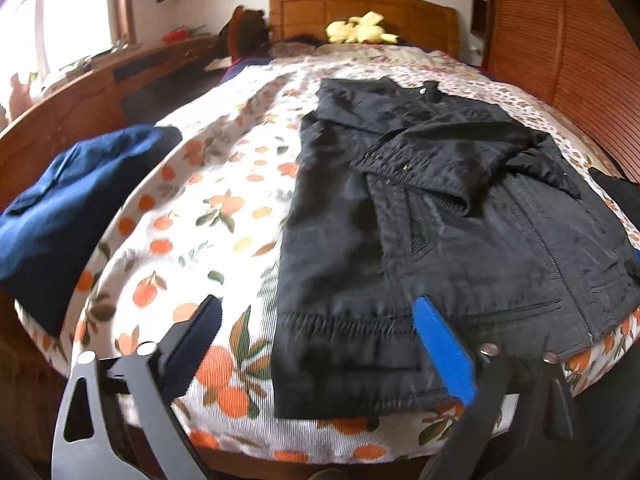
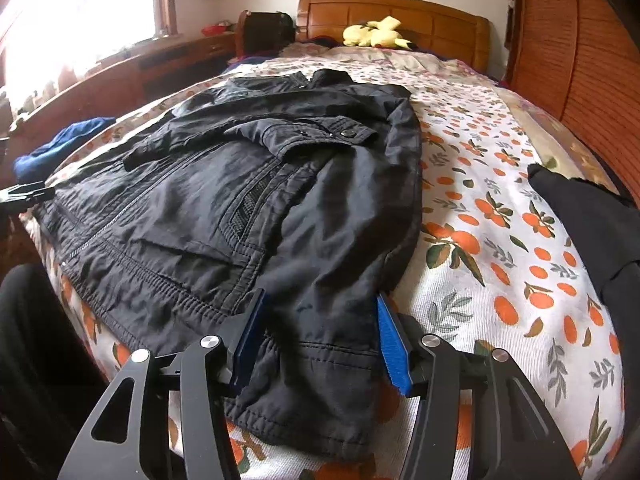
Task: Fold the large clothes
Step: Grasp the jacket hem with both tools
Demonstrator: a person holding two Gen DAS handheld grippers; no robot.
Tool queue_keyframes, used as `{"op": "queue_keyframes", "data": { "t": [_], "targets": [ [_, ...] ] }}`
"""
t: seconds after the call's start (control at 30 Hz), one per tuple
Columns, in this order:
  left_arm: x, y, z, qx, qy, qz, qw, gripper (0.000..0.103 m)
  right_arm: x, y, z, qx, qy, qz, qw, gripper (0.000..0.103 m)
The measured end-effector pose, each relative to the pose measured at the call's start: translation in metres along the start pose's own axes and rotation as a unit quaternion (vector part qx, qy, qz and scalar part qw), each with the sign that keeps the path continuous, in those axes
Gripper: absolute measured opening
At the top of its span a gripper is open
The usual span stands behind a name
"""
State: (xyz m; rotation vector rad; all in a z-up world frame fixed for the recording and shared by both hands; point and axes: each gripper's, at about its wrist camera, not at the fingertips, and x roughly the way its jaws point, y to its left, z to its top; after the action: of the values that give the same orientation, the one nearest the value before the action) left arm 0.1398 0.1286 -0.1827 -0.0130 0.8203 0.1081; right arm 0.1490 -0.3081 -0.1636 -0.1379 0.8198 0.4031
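1. The black jacket (image 1: 432, 216) lies flat on the bed (image 1: 224, 216), front side up, both sleeves folded across the chest. Its long axis runs from the hem at the near edge of the bed to the collar toward the headboard (image 1: 360, 12).
2. The hem is the part nearest both grippers. Each gripper points down and forward at it from the foot of the bed.
3. The left gripper (image 1: 320, 344) straddles the left hem corner. Its jaws stand wide open: one finger is over the bedsheet beside the jacket, the other over the cloth. Contact with the cloth cannot be confirmed.
4. The right gripper (image 2: 320, 336) straddles the right hem corner and side edge. Its jaws stand partly open with cloth between them; the pads do not appear to pinch it.
5. Judgement: neither gripper holds the jacket. Both seem equally near the hem, so a two-handed lift of the hem toward the collar looks likely.
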Motion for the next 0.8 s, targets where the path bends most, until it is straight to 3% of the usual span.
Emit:
{"op": "queue_keyframes", "data": {
  "t": [0.07,0.2,0.47,0.8],
  "targets": [
    [0.003,0.001,-0.004,-0.013,0.013,-0.002,0.9998,0.076,0.001,0.000,0.000,-0.010,-0.001,0.000,1.000,0.051],
    [0.004,0.003,-0.010,-0.043,0.018,-0.012,0.9988,0.069,-0.002,-0.003,-0.004,-0.019,-0.003,0.009,1.000,0.051],
    [0.005,-0.002,-0.009,-0.060,0.030,0.005,0.9977,0.068,-0.003,-0.011,-0.010,-0.006,0.003,0.039,0.999,0.052],
    [0.007,-0.001,-0.006,-0.059,0.046,0.003,0.9972,0.068,-0.004,-0.011,-0.014,0.007,-0.007,0.037,0.999,0.053]
  ]
}}
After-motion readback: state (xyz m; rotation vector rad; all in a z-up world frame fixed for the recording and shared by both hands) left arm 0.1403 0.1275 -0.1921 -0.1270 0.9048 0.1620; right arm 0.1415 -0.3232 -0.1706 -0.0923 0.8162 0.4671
